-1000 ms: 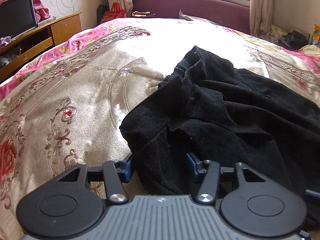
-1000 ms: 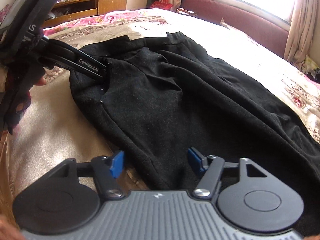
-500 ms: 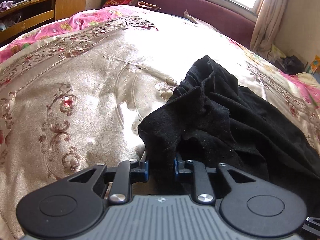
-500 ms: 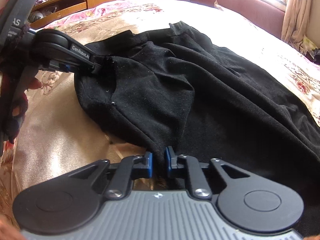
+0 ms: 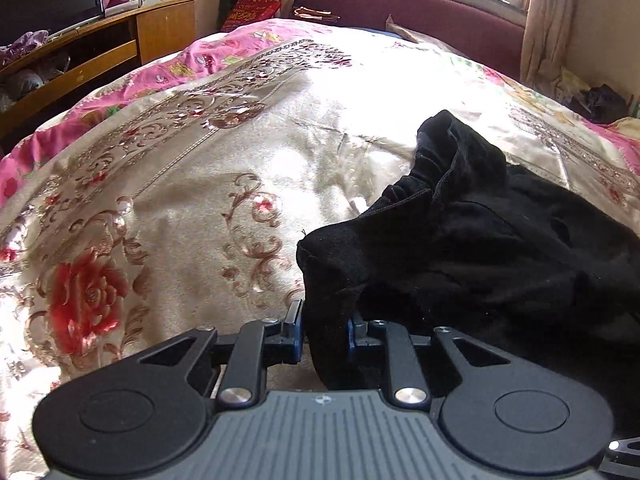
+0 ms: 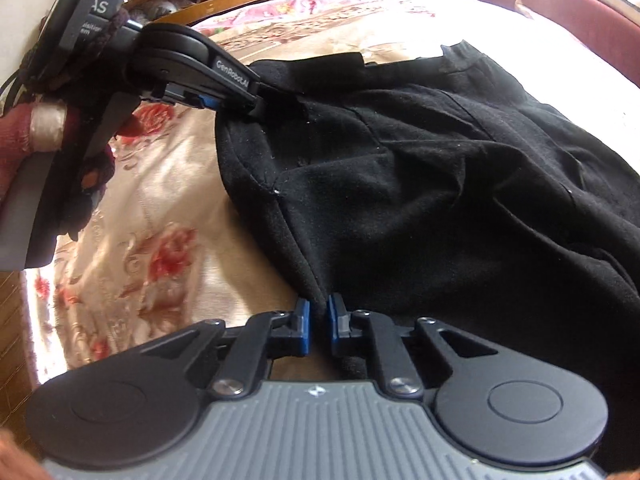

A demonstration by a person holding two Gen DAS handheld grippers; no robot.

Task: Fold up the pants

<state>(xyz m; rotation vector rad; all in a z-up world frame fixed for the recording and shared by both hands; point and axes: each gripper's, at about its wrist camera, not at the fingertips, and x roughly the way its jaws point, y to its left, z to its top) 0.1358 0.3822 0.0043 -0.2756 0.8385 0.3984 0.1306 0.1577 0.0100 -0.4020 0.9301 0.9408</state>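
The black pants (image 5: 500, 248) lie crumpled on the floral bedspread (image 5: 180, 208), waistband toward the far side. My left gripper (image 5: 323, 330) is shut on a thick bunch of the pants' near corner. In the right wrist view the pants (image 6: 440, 184) spread across the right half of the bed. My right gripper (image 6: 318, 320) is shut on the pants' near edge fold. The left gripper (image 6: 256, 106) shows there at upper left, clamped on the pants' left corner and lifting it slightly.
A wooden TV stand (image 5: 100, 52) with a dark screen stands left of the bed. A maroon headboard or sofa (image 5: 420, 20) runs under the window at the far side. Dark clothes (image 5: 600, 100) lie at the far right. Bare bedspread lies to the left of the pants.
Both grippers went from open around the pants' edge to shut on it. The gripped corners have risen and the cloth has bunched; the left view has shifted left.
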